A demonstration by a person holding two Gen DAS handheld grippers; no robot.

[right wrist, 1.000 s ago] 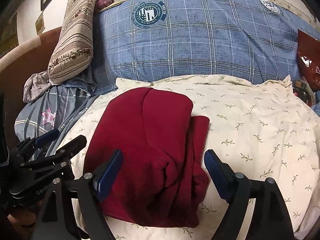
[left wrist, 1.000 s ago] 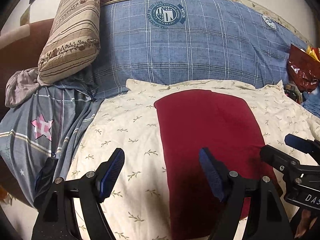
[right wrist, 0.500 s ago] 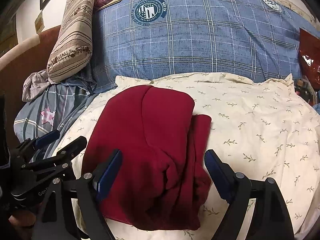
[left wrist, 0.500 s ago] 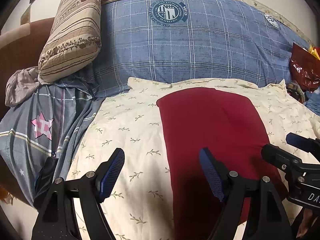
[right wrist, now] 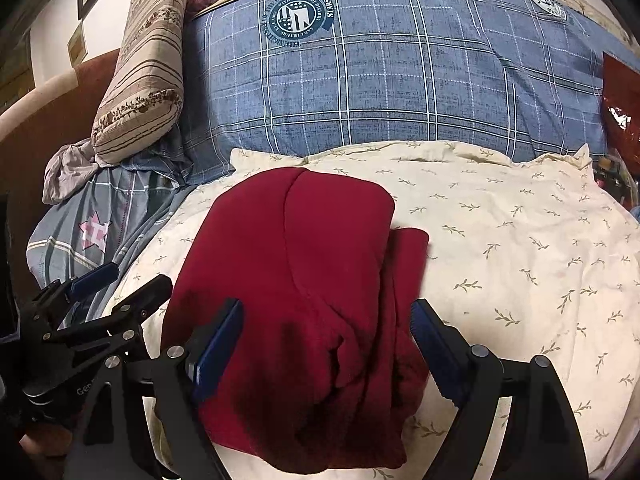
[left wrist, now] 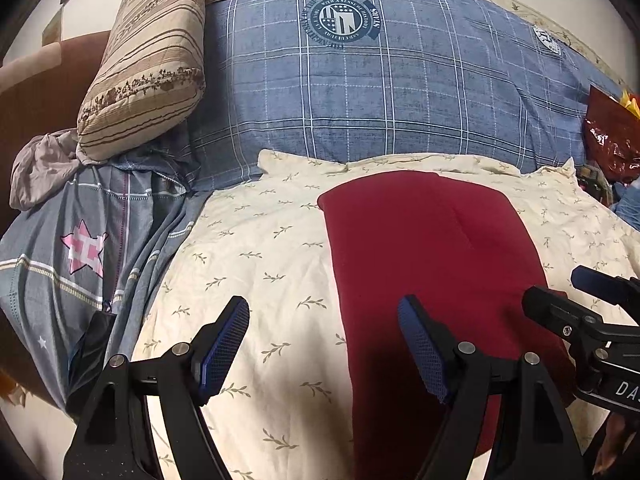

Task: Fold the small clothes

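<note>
The dark red garment (right wrist: pixel 304 300) is lying folded on the cream leaf-print sheet (right wrist: pixel 520 240), near the blue plaid duvet (right wrist: pixel 380 72). The left gripper (left wrist: pixel 324 344) is hovering wide over its left edge, the right gripper (right wrist: pixel 326 340) wide above its near end (holding nothing), probably lining up another fold.

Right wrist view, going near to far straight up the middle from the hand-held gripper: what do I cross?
Right hand-held gripper, open → folded dark red garment → cream leaf-print sheet → blue plaid pillow with round crest.
</note>
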